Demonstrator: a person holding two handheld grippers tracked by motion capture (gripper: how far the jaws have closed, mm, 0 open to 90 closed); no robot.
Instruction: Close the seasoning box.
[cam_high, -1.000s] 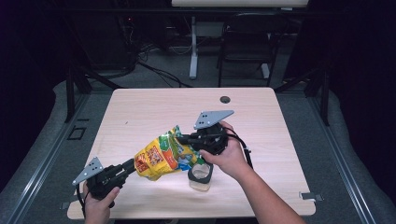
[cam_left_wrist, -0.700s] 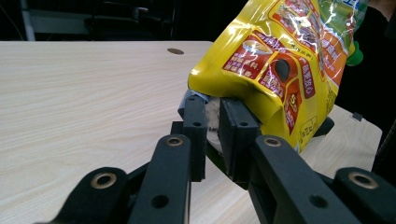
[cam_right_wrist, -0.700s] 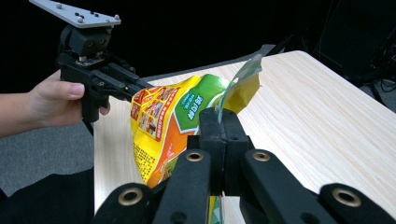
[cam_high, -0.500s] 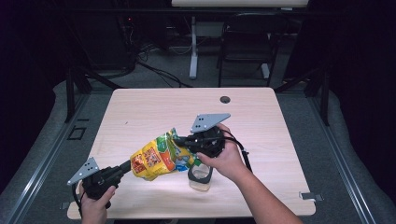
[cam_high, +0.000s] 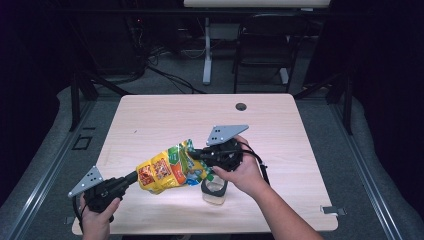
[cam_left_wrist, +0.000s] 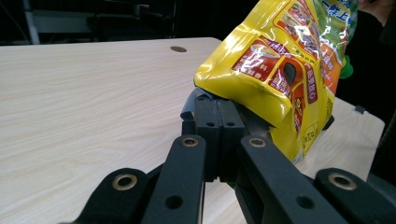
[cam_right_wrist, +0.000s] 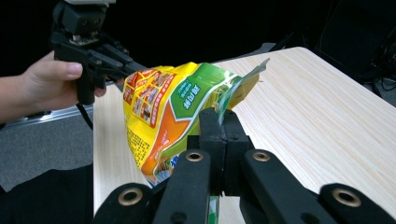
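Presently, the yellow snack bag is suspended above the table, held at both ends and tilted, with its open, torn top toward the person's right and its sealed bottom toward the left. The left gripper has just finished closing, and in the left gripper view its jaws stand together, clamped on the bottom seam of the bag. The right gripper is likewise clamped, its jaws pressed together on the green top edge of the bag as seen in the right gripper view. Directly below the right hand, a clear jar with a dark rim stands on the table, just beneath the bag's open end. Judged from this arrangement, the work in hand is emptying the bag into the jar. The stages that appear complete are: bag opened, bag lifted off the surface, both ends secured, mouth brought near the jar. The stages that appear outstanding are: raising the bottom end higher so that the contents slide toward the mouth, aligning the mouth over the jar opening, and discharging the contents. Whether anything already lies in the jar cannot be told, since the hand and bag partly cover it. The bag looks full, so the pour is probably at its start.
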